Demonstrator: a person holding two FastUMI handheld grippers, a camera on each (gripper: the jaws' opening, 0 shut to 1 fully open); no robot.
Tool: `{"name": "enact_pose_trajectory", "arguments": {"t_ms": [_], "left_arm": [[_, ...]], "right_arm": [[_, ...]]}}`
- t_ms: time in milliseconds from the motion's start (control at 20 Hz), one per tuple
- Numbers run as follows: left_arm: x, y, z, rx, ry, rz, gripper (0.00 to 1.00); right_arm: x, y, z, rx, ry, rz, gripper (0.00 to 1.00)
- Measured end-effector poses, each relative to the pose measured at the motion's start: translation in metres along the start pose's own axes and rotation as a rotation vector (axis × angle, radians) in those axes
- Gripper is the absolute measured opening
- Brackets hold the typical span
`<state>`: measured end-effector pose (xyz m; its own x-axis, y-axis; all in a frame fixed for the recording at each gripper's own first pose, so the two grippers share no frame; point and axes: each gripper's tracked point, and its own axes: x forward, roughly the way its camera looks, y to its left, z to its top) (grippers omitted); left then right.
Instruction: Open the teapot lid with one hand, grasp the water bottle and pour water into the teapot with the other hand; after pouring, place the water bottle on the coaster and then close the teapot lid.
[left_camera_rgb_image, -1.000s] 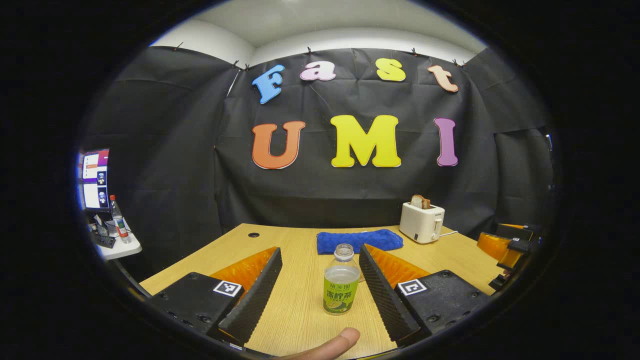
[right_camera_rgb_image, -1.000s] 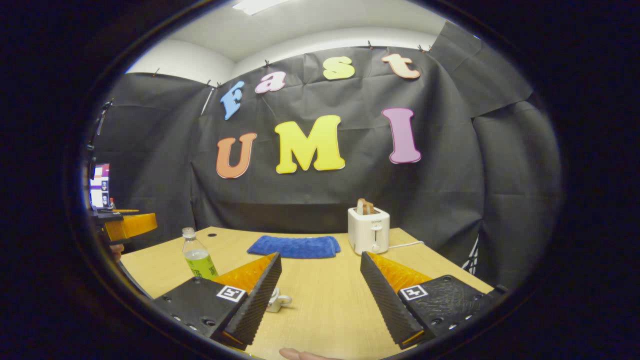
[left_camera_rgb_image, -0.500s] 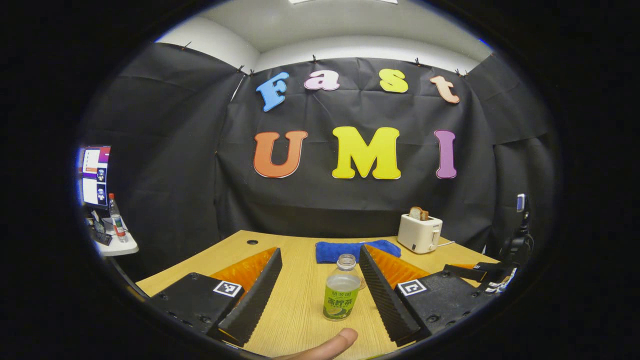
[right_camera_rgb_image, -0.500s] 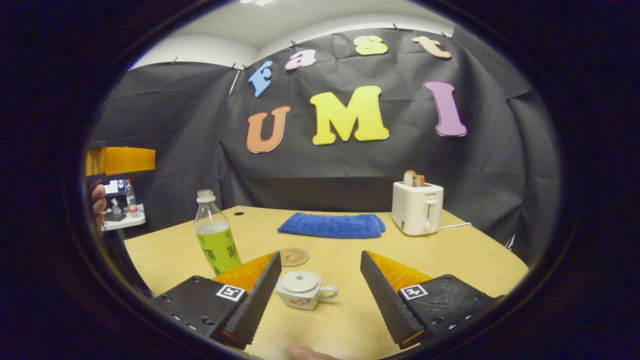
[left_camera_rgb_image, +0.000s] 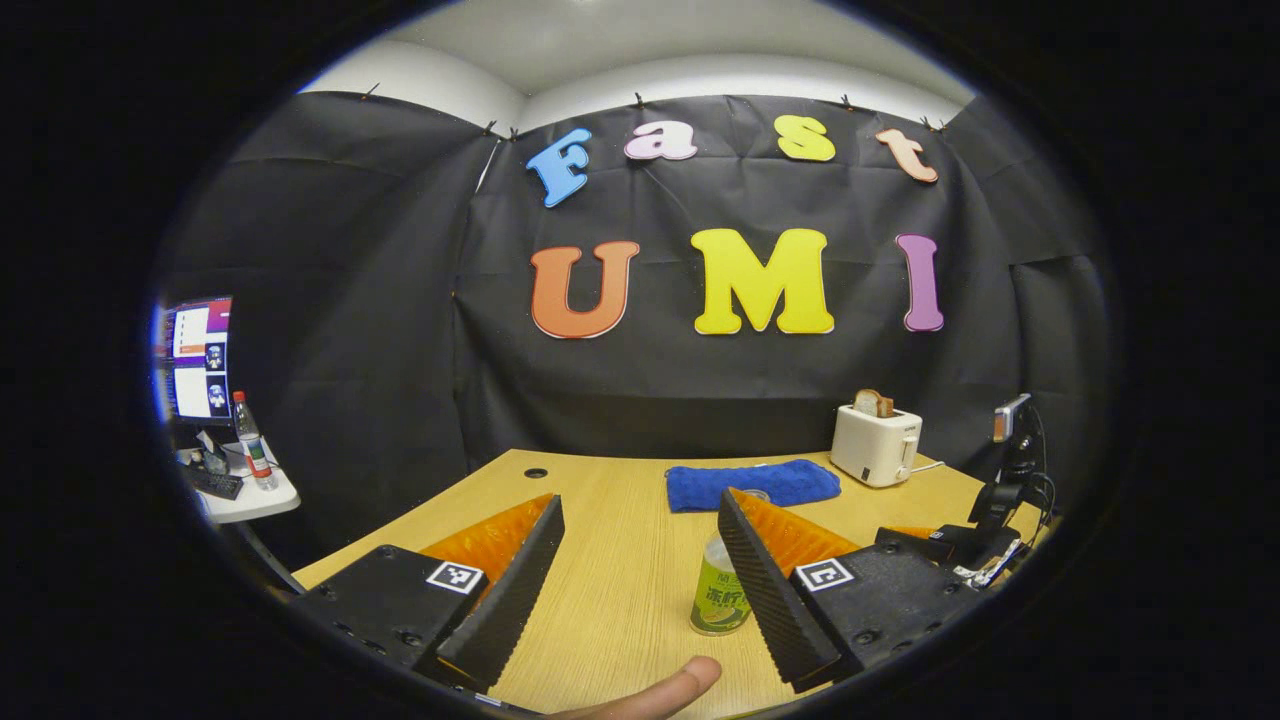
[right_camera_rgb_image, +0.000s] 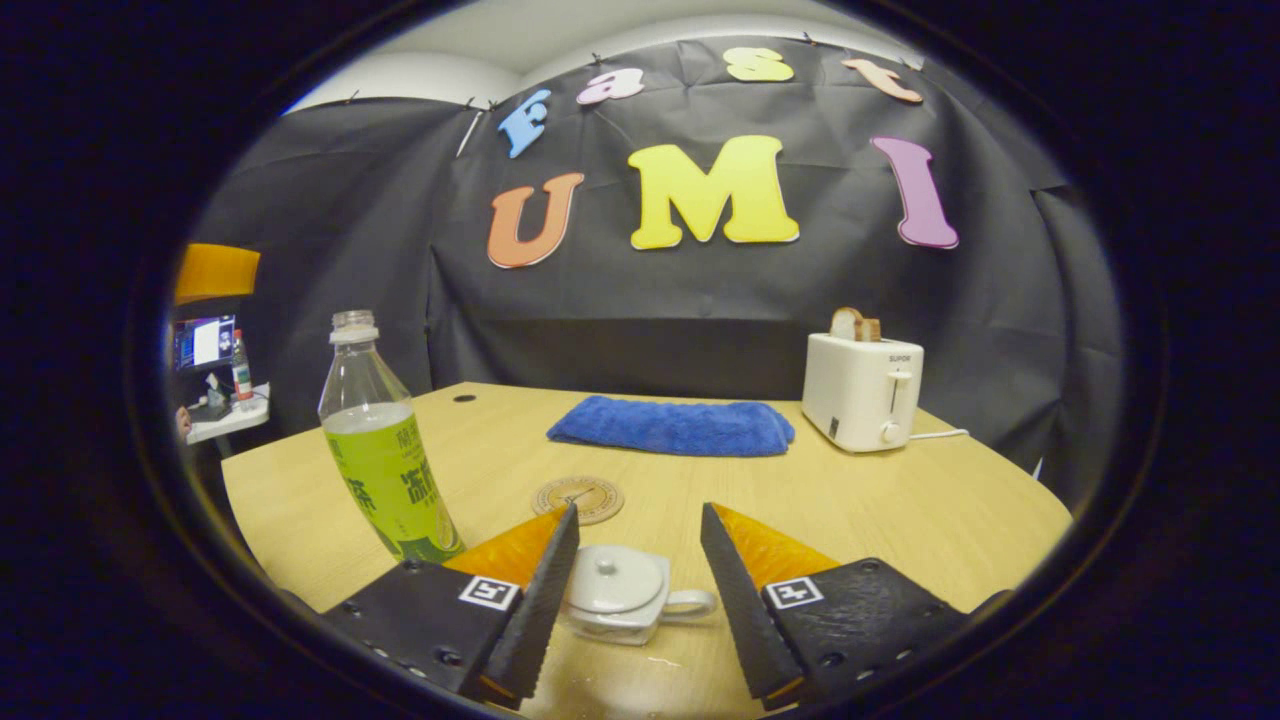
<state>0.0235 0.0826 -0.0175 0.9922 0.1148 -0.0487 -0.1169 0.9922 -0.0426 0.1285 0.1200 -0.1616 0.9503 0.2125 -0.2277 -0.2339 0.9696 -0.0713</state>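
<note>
R gripper (right_camera_rgb_image: 640, 590) moved closer, straddling round white teapot (right_camera_rgb_image: 617, 592).

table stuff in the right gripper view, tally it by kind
bottle: 1
teapot: 1
coaster: 1
towel: 1
toaster: 1
total: 5
</note>
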Motion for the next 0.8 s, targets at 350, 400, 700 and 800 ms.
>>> {"name": "enact_pose_trajectory", "arguments": {"t_ms": [350, 400, 700, 800], "left_arm": [[0.000, 0.003, -0.001, -0.012, 0.001, 0.000, 0.97], [0.001, 0.002, 0.000, -0.015, 0.002, -0.001, 0.97], [0.002, 0.002, -0.003, -0.019, 0.010, -0.011, 0.97], [0.002, 0.001, -0.003, -0.017, 0.004, -0.012, 0.98]], "right_arm": [[0.007, 0.009, -0.008, 0.032, 0.018, 0.057, 0.37], [0.007, 0.009, -0.010, 0.045, 0.024, 0.064, 0.36], [0.008, 0.011, -0.010, 0.006, 0.027, 0.050, 0.37], [0.009, 0.013, -0.007, -0.001, 0.028, 0.055, 0.16]]}}
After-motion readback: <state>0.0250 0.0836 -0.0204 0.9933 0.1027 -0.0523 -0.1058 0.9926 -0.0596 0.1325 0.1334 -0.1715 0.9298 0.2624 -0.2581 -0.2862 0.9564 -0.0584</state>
